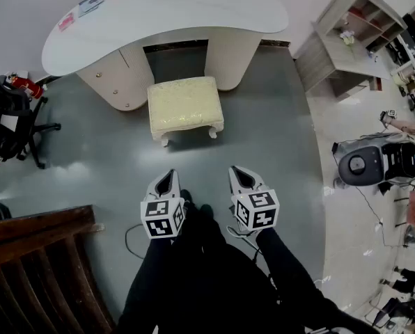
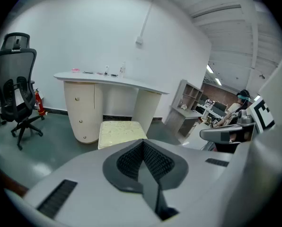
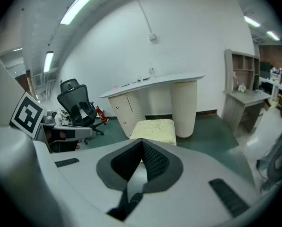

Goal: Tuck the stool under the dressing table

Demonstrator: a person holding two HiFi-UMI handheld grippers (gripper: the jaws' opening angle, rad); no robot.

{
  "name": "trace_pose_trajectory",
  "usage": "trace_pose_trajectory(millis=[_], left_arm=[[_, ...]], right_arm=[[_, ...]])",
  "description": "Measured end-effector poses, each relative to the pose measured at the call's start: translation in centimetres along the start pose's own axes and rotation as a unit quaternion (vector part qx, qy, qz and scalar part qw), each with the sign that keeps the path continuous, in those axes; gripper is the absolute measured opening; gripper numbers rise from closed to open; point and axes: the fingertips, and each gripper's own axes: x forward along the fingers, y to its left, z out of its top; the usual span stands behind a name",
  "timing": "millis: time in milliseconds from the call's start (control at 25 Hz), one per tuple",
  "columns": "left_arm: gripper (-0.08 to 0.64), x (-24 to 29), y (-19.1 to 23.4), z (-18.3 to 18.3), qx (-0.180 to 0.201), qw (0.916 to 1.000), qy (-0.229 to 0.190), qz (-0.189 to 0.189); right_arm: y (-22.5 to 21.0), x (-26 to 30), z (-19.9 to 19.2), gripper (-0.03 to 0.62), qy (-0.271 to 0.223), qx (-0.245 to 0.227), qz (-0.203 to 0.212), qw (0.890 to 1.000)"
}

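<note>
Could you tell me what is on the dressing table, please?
A few small flat items lie near the dressing table's left end, too small to identify. Nothing covers them.

Head view: from high up, facing steeply down; the cream square cushioned stool (image 1: 185,107) and the white curved-top dressing table (image 1: 166,9) lie ahead.
Left gripper view: low, roughly level, facing the stool, well apart from it.
Right gripper view: the same, from further right.
Shared: stool, table and black mesh office chair (image 2: 18,86) show in all three.
</note>
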Motion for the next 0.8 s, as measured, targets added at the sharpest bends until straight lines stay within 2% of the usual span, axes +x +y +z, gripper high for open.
trace_pose_trajectory(millis=[200,480,680,800], left_arm=[[0.008,-1.2,-0.7,1.5,0.001,0.9997,-0.023,-0.002],[0.008,-1.4,0.3,1.0,-0.003,0.9998,-0.018,0.010],[0.008,-1.5,1.2,0.5,-0.007,0.9997,-0.012,0.022],[0.008,-1.3,1.7,-0.1,-0.003,0.9995,-0.002,0.031]], right_arm=[[0.8,-1.5,1.6,0.003,-0.023,-0.022,0.012,0.999],[0.3,-1.3,0.9,0.003,-0.017,0.000,0.009,1.000],[-0.6,-0.9,0.4,0.003,-0.006,-0.001,-0.004,1.000],[-1.7,-0.6,-0.4,0.005,0.004,0.019,-0.009,1.000]])
